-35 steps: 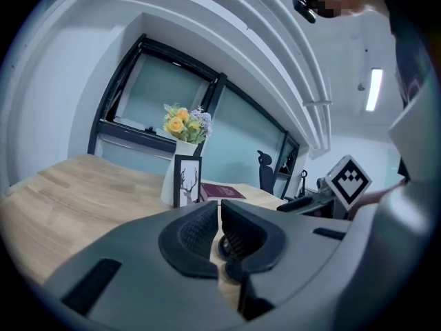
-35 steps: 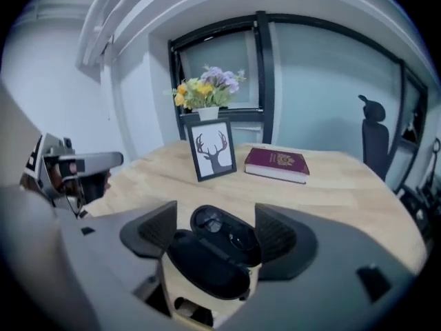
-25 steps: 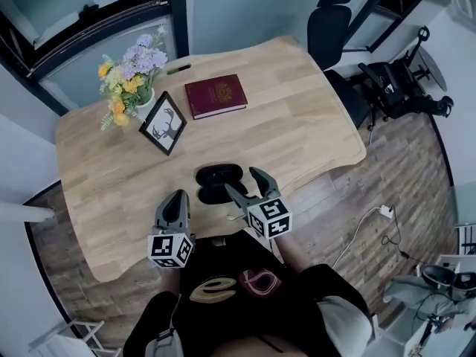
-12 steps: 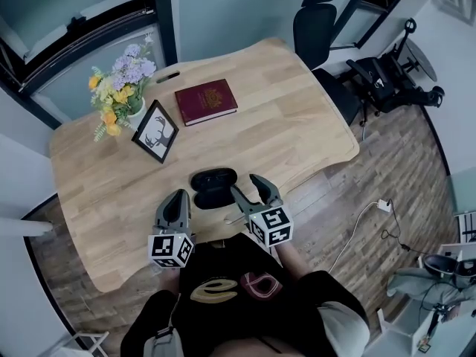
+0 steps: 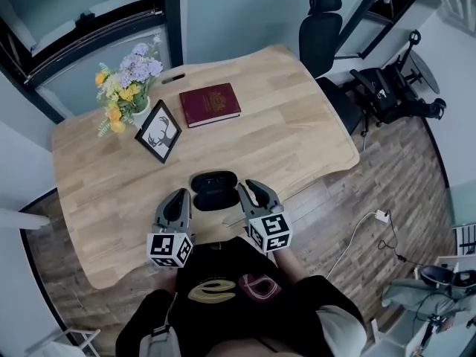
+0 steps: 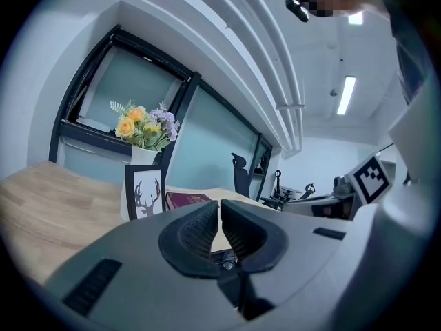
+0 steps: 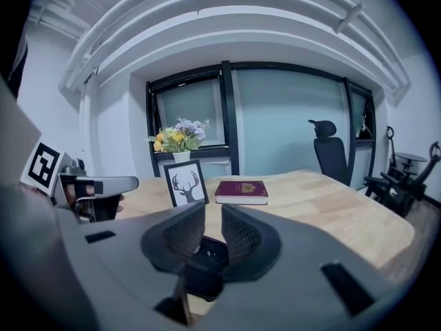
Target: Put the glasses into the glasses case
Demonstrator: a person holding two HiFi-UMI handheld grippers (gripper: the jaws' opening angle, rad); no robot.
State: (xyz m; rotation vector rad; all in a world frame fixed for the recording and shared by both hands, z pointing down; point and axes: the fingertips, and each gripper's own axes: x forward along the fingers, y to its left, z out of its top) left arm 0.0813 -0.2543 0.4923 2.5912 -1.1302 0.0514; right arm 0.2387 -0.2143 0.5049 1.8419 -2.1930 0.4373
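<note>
Right claw [image 5: 249, 188] has just been closing, its jaws narrowed onto a thin arm of the glasses [image 7: 180, 302] — glasses case [image 5: 214, 198] lies open just ahead; left claw [image 5: 181, 194] closed, empty.

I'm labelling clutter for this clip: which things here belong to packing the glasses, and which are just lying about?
Job: glasses (only a thin arm shows); case, open.
Lying about: book; deer frame; flowers; chair.
</note>
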